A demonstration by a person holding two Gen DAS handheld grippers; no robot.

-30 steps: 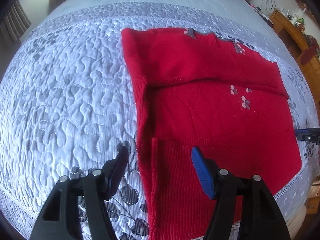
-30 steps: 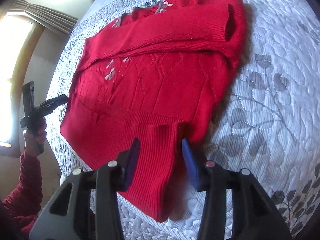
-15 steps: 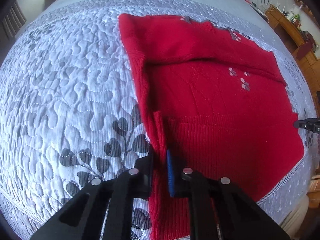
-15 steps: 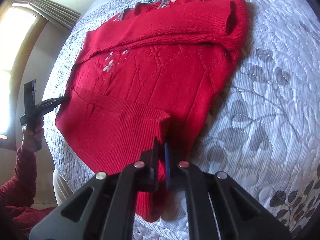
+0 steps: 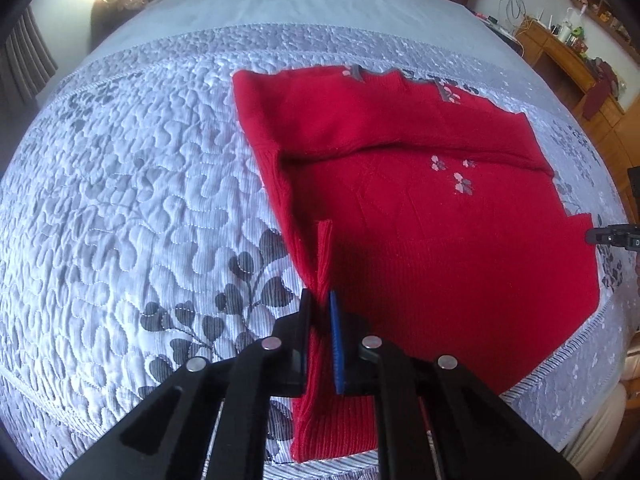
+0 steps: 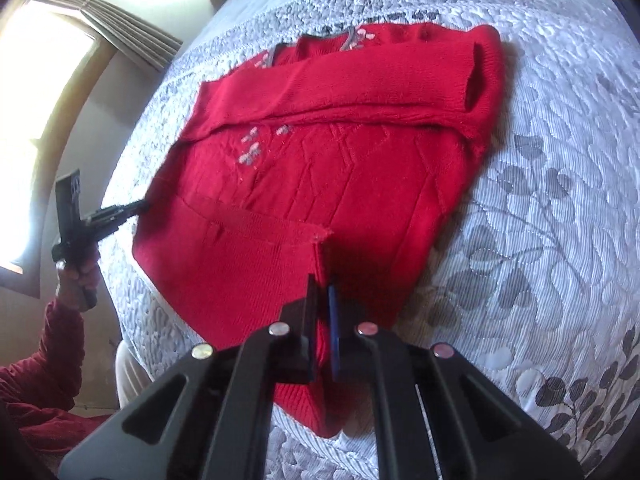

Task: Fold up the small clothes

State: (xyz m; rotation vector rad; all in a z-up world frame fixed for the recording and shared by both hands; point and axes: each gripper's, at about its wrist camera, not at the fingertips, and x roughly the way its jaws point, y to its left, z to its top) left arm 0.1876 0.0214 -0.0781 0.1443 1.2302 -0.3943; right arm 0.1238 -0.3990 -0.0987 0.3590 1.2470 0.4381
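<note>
A red knitted sweater point(image 5: 420, 208) with small flower embroidery lies flat on the bed, its sleeves folded across the chest. My left gripper point(image 5: 319, 300) is shut on a pinched ridge of the ribbed hem at the sweater's left bottom corner. In the right wrist view the same sweater point(image 6: 340, 168) fills the middle, and my right gripper point(image 6: 320, 284) is shut on the hem at the other bottom corner. Both pinched folds stand up a little from the quilt. The left gripper point(image 6: 120, 212) also shows at the sweater's far edge there, held by a hand in a red sleeve.
A grey quilted bedspread point(image 5: 132, 184) with dark leaf prints covers the bed. A wooden desk point(image 5: 568, 56) with clutter stands at the far right. A bright window with curtains point(image 6: 100, 24) is at the left. The bed's near edge point(image 5: 560, 360) runs close to the hem.
Both grippers went from open on either side of the hem to shut on it. The pinched hem corners have since lifted slightly off the quilt.
</note>
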